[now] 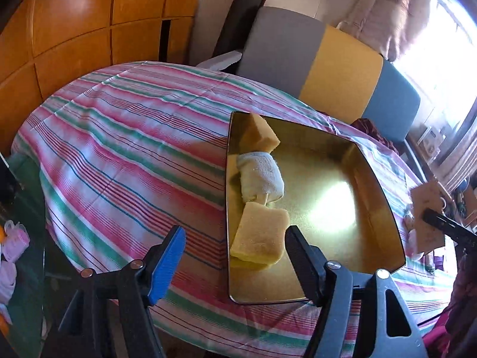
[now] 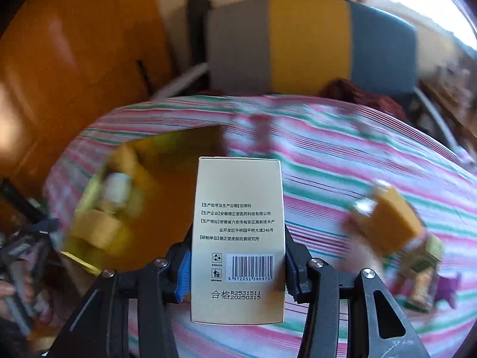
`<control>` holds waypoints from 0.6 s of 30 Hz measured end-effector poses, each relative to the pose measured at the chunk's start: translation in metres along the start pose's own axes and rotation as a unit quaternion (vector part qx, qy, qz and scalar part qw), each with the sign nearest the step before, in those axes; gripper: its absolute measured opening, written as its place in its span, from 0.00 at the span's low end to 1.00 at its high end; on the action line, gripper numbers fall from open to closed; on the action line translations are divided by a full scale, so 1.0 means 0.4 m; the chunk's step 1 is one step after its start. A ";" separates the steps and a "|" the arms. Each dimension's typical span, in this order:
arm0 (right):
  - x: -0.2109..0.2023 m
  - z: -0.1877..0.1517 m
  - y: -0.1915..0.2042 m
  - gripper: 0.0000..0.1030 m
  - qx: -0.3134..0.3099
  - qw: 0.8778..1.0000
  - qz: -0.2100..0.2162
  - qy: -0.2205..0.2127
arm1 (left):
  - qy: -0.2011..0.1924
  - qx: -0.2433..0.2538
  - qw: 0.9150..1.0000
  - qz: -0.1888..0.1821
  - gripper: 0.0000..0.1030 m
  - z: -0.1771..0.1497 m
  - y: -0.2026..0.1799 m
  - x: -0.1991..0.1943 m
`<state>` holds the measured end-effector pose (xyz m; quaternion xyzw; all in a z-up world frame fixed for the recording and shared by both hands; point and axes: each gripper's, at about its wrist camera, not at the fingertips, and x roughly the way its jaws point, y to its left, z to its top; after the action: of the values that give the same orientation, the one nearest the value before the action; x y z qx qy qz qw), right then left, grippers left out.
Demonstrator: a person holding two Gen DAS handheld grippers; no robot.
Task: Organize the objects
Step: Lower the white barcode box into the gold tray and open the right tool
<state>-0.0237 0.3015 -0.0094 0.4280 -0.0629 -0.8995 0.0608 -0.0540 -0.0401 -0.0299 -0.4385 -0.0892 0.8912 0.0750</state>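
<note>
A gold metal tray (image 1: 369, 205) lies on the striped tablecloth (image 1: 125, 155). Along its left side lie a yellow sponge (image 1: 261, 135), a rolled white cloth (image 1: 262, 179) and a second yellow sponge (image 1: 259, 244). My left gripper (image 1: 235, 253) is open and empty, above the tray's near left corner. My right gripper (image 2: 237, 268) is shut on a beige carton with a barcode (image 2: 238, 232), held above the table to the right of the tray (image 2: 179, 185). The carton also shows in the left wrist view (image 1: 429, 217) at the right edge.
An orange box (image 2: 390, 220) and small colourful packets (image 2: 423, 274) lie on the cloth at the right, blurred. A grey, yellow and blue chair (image 1: 328, 71) stands behind the table. Wooden cabinets (image 1: 74, 29) are at the back left.
</note>
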 end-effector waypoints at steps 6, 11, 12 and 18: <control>0.121 0.029 0.223 0.49 -0.070 0.996 0.031 0.055 | -0.017 -0.021 1.000 -0.002 0.64 0.004 0.034 -0.021; 0.267 0.008 0.328 0.49 -0.075 0.989 0.014 0.124 | -0.012 -0.035 0.999 -0.003 0.64 -0.008 0.059 -0.011; 0.290 0.001 0.347 0.50 -0.073 0.988 0.013 0.136 | -0.010 -0.036 0.999 -0.005 0.64 -0.010 0.063 -0.008; 0.336 -0.056 0.432 0.64 -0.068 0.980 0.098 0.162 | -0.009 -0.045 0.999 -0.008 0.63 -0.014 0.081 0.000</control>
<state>-0.0809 0.1082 -0.0971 0.5547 -0.0328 -0.8102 0.1865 -0.0515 -0.0710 -0.0405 -0.4326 -0.1332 0.8896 0.0613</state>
